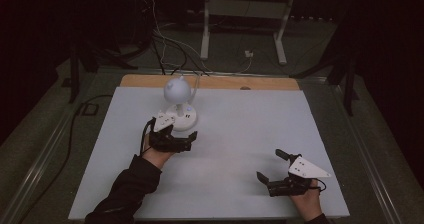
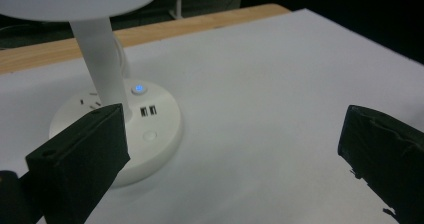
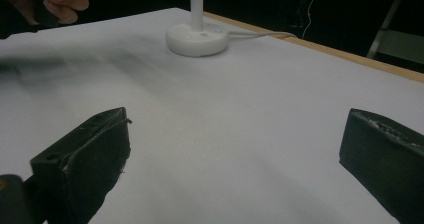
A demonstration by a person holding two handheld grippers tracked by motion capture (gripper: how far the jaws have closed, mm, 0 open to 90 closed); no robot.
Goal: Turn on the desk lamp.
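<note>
Hovering just before the white lamp base, left gripper wide open (blue button lit), right gripper wide too.

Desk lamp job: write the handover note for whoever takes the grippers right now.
Left gripper: open, holding nothing, just in front of the desk lamp base, not touching it.
Right gripper: open, holding nothing, over the white table at the near right, far from the lamp.
Lamp: upright at the far left of the table; small blue button light lit on its base.
Done: approach only. Left: likely reaching the base controls.
</note>
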